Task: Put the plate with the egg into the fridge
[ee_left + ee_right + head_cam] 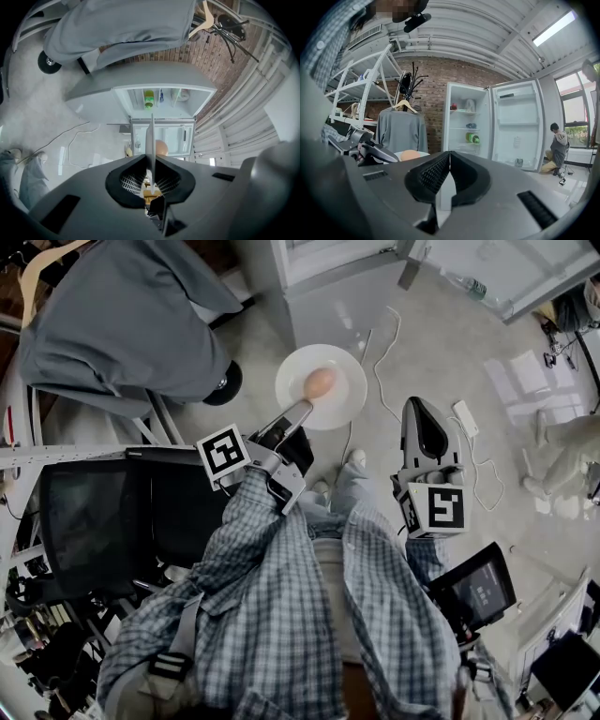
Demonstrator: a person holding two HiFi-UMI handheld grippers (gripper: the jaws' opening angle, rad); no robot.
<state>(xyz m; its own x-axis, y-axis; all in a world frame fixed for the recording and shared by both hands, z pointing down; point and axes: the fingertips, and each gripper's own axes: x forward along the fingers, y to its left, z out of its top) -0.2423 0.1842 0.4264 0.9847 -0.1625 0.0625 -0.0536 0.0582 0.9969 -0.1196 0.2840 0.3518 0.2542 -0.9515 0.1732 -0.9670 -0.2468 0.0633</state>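
A white plate (pixel 337 399) with a brown egg (pixel 320 383) on it is held out over the floor. My left gripper (pixel 302 410) is shut on the plate's near rim. In the left gripper view the plate (pixel 151 136) stands edge-on between the jaws, with the egg (pixel 161 147) just to its right. Beyond it the fridge (pixel 161 110) stands open with lit shelves. My right gripper (pixel 415 405) hangs to the right of the plate, shut on nothing. The right gripper view shows the open fridge (pixel 466 122), its door (pixel 518 124) swung right, and the egg (pixel 410 155) at left.
A grey garment (pixel 127 310) hangs on a rack at the left, above a dark screen (pixel 89 517). White cables (pixel 382 371) and a power strip (pixel 466 418) lie on the floor before the fridge. A person (pixel 557 147) crouches beyond the fridge door.
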